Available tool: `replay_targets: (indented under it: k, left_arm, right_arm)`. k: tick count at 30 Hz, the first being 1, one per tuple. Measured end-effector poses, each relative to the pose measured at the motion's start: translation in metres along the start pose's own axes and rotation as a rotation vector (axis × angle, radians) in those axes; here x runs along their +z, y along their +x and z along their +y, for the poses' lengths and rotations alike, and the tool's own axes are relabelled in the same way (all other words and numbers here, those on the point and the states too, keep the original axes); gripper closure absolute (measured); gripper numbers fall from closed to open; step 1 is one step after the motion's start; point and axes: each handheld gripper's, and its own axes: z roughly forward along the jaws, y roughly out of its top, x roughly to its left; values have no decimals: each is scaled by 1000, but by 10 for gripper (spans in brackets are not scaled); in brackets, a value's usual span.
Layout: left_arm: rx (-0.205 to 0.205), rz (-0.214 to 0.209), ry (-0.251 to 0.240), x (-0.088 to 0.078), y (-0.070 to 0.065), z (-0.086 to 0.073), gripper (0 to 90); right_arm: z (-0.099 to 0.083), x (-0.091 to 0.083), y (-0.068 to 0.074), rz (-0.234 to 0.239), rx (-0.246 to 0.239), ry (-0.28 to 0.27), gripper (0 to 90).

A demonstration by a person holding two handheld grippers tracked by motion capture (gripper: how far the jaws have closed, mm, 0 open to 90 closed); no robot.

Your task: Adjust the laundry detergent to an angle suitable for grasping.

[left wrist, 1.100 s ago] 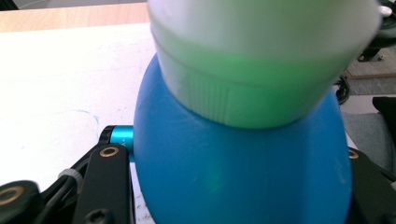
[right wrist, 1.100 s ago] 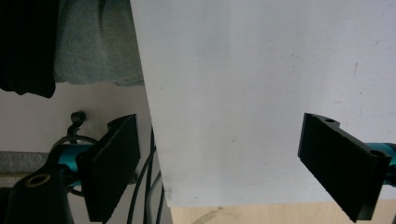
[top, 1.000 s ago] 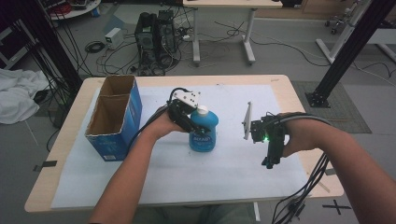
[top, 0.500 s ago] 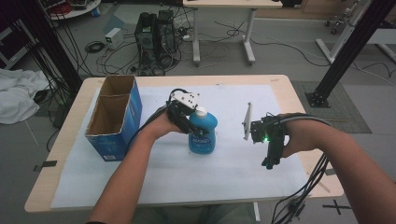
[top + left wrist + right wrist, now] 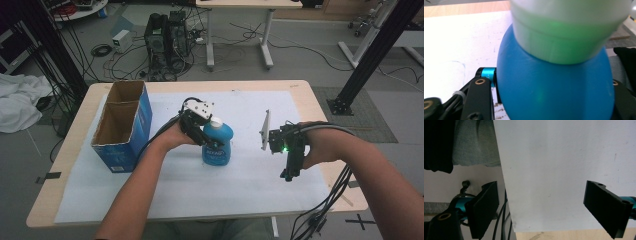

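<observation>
A blue bottle (image 5: 218, 145) with a white cap stands upright on the white sheet (image 5: 240, 175) at mid-table. My left gripper (image 5: 202, 131) reaches in from the bottle's left and grips its shoulder just under the cap. In the left gripper view the bottle (image 5: 554, 90) spans the whole gap, touching both jaws. These jaws have just been opening slightly, with the bottle still between them. My right gripper (image 5: 290, 172) hovers to the right, pointing down at the sheet. Its jaws stand wide open with nothing between them (image 5: 541, 207).
A tall blue cardboard box (image 5: 122, 125), open on top, stands at the table's left. The right gripper view shows the sheet's corner and the table's wooden edge (image 5: 554, 236) close below. Cables trail off the front right. Desks and computers stand on the floor beyond.
</observation>
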Motion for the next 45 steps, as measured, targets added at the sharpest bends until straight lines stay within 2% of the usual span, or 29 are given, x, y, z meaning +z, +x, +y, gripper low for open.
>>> replay_targets:
  k: [2,3,4,5,7,8,10,11,12,13,16,17,18,21,23,27,29,30,31,33,34,35,36,37,38,41,42,44,45]
  left_arm:
    - [1,-1,6,0,1,0,406]
    - [-32,-20,-10,1,0,0,386]
    - [-23,-16,-1,0,0,0,384]
    - [-38,-27,-6,0,0,0,367]
    - [-33,-12,-1,0,-1,0,364]
    - [-46,-18,-16,1,-2,1,351]
    - [-41,-9,-11,-1,-3,2,348]
    - [-55,-4,-33,0,-5,2,342]
    - [-44,4,-20,-2,-5,3,340]
    - [-37,2,-10,-4,-6,4,336]
    - [-48,20,-19,-5,-7,4,323]
    - [-40,38,-5,-10,-8,5,319]
    - [-54,39,-11,-12,-9,4,306]
    - [-60,53,-12,-17,-11,4,305]
    - [-53,81,1,-20,-13,4,285]
    - [-80,84,-20,-22,-18,3,275]
    - [-82,79,-13,-25,-19,3,267]
    - [-88,89,-29,-25,-21,3,254]
    - [-86,94,-14,-27,-21,3,249]
    - [-88,95,-23,-29,-23,3,242]
    - [-76,104,-13,-31,-23,3,242]
    - [-94,105,-27,-32,-25,2,241]
    - [-79,110,-14,-34,-25,2,237]
    - [-101,118,-31,-35,-27,2,232]
    - [-92,125,-18,-37,-27,2,229]
    - [-107,139,-31,-41,-31,3,211]
    - [-96,139,-19,-44,-33,4,211]
    - [-110,148,-34,-45,-36,5,211]
    - [-89,148,-13,-49,-36,6,211]
  right_arm:
    - [1,0,0,-1,-1,2,122]
    - [1,-1,0,-1,-5,7,122]
    - [1,-1,-1,-3,-15,4,122]
    - [2,-1,-1,-4,-19,3,122]
    - [3,-2,0,-5,-6,3,122]
    - [4,-2,-1,-6,-19,7,122]
    - [5,-3,-1,-6,-25,5,122]
    - [5,-3,-1,-5,-22,5,122]
    - [6,-3,1,-4,-6,2,122]
    - [6,-3,-1,-6,-27,4,122]
    - [7,-3,-1,-8,-32,5,122]
    - [7,-3,-1,-8,-33,5,122]
    - [7,-3,-2,-8,-36,5,122]
    - [8,-3,-2,-9,-35,-2,122]
    - [8,-3,-2,-10,-31,-7,122]
    - [10,-3,-4,-13,-40,-4,122]
    - [11,-3,-5,-14,-47,-3,122]
    - [11,-4,-5,-14,-49,-4,122]
    - [11,-4,-5,-13,-53,-7,122]
    - [12,-4,-6,-13,-55,-9,122]
    - [12,-4,-6,-16,-54,-7,122]
    - [12,-4,-6,-16,-56,-9,122]
    - [12,-4,-7,-15,-60,-9,122]
    - [12,-4,-6,-15,-55,-8,122]
    - [12,-4,-7,-16,-60,-11,122]
    - [12,-4,-7,-17,-63,-13,122]
    - [12,-4,-7,-17,-63,-14,122]
    - [12,-4,-7,-18,-68,-16,122]
    - [13,-4,-7,-19,-69,-17,122]
